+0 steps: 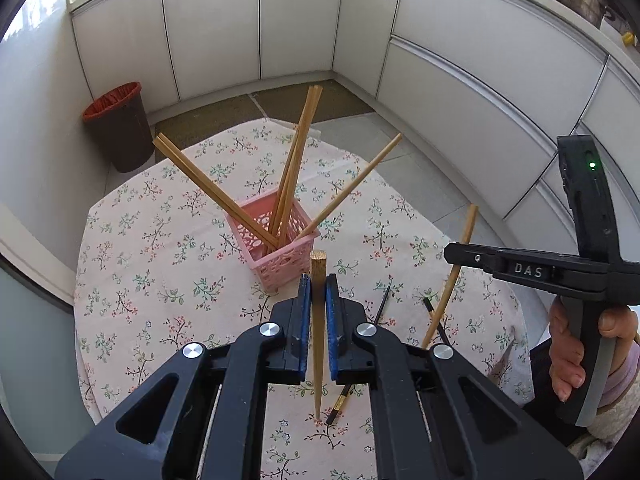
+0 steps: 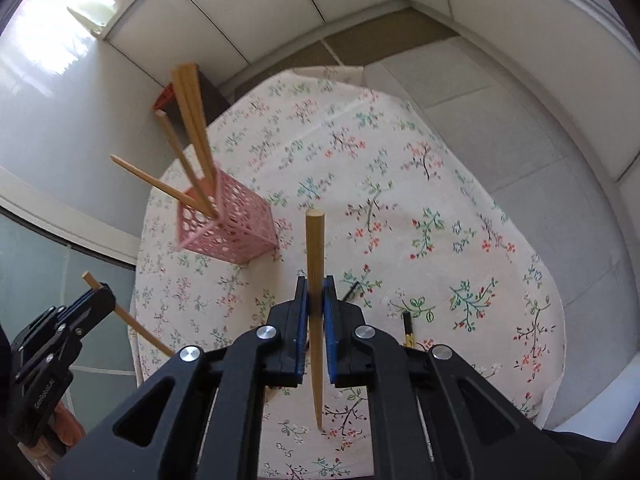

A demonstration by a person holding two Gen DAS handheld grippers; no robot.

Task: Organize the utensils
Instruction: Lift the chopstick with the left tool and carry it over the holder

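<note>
Gripping one wooden chopstick each, both handheld grippers hang above a round table [image 2: 460,128] spread with a floral cloth. The left gripper [image 1: 318,288] is clamped on a chopstick [image 1: 318,344] held thick end up; the right gripper [image 2: 315,292] pinches another chopstick [image 2: 315,320] the same way. A pink perforated basket [image 1: 280,260] stands on the cloth just beyond the left gripper, with several wooden chopsticks [image 1: 294,168] leaning in it. Dark chopsticks [image 1: 340,402] lie on the cloth beneath the grippers.
</note>
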